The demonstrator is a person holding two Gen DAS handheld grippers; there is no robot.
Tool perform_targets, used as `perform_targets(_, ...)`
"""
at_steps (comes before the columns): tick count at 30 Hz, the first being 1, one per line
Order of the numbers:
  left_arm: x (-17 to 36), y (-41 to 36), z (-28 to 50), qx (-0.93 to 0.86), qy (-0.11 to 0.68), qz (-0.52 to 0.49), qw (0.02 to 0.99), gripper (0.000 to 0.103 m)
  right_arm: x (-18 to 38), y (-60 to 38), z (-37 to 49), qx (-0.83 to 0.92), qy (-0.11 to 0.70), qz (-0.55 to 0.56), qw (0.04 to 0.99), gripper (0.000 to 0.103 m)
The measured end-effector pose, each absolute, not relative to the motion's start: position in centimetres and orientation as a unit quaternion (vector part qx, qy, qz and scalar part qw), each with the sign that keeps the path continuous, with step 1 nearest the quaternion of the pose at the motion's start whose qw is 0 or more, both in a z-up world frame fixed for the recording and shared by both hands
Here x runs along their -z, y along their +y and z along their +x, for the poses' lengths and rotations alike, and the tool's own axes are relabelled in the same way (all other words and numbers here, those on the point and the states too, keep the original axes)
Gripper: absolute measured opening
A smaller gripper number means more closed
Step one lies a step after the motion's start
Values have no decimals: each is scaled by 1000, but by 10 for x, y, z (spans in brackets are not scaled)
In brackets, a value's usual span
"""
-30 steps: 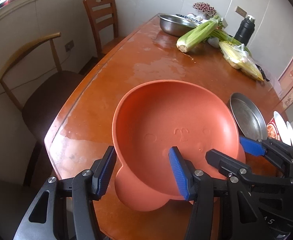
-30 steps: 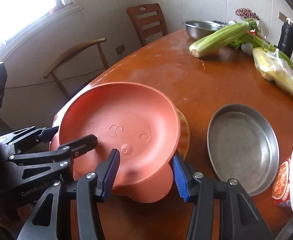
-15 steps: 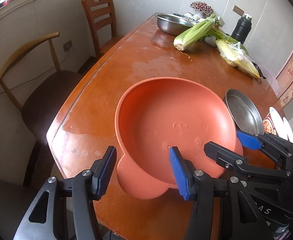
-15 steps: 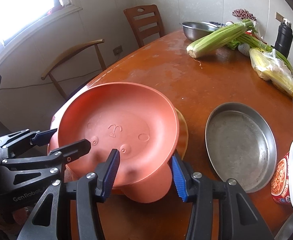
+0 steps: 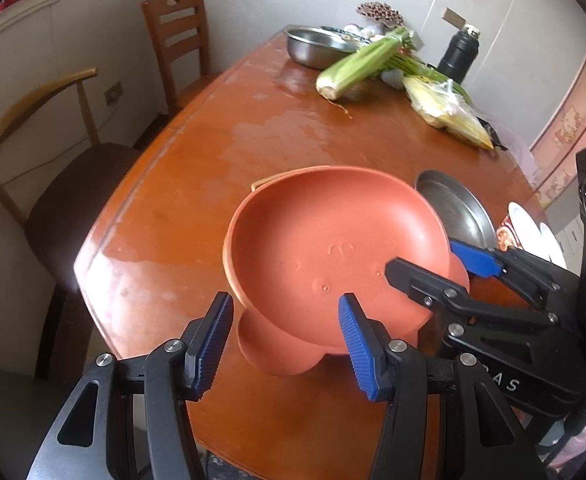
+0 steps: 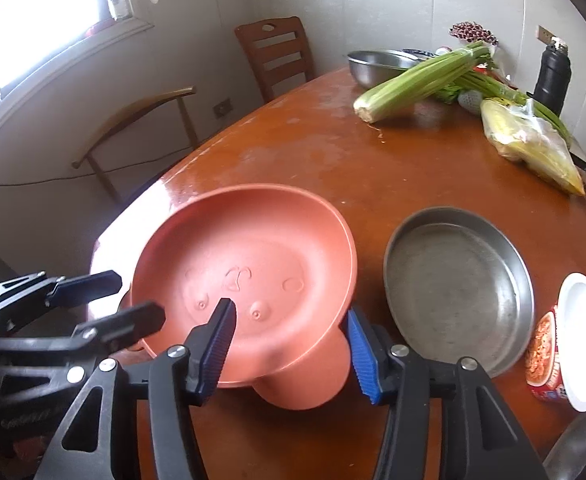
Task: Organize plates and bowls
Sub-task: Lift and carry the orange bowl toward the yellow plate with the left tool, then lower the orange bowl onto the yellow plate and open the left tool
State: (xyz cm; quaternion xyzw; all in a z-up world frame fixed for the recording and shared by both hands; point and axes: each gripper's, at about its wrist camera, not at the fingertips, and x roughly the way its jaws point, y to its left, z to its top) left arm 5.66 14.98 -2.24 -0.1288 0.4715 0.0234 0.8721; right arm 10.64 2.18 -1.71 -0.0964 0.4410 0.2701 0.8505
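Note:
An orange bear-face plate (image 5: 333,248) with two ear tabs is held tilted above the table's near end; it also shows in the right wrist view (image 6: 245,276). My left gripper (image 5: 289,344) straddles its left ear tab with the jaws apart. My right gripper (image 6: 289,340) straddles the right ear tab, jaws also apart. Whether either gripper's pads press the plate I cannot tell. A yellow rim (image 5: 265,182) of another dish peeks out behind the plate. A round steel pan (image 6: 457,284) lies flat to the right.
The wooden table (image 6: 373,168) carries celery (image 6: 421,80), a bagged corn cob (image 6: 533,148), a steel bowl (image 6: 377,64) and a black flask (image 6: 553,76) at the far end. A white plate on a red cup (image 6: 573,344) stands at the right edge. Two chairs (image 5: 177,48) stand left.
The orange plate and both grippers have risen and drawn back from the table; the yellow rim behind the plate now shows in the left wrist view.

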Motion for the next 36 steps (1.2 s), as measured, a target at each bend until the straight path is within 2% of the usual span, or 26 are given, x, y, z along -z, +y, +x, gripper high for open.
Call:
perform_targets(17,15,156,51,-57,464,-125,875,56,23,23,92,-281,443,-112,844,59)
perform_targets(36,-13,139,39,-56,438,-106,891,57,-8,-15,85,-275,415,-43,866,62)
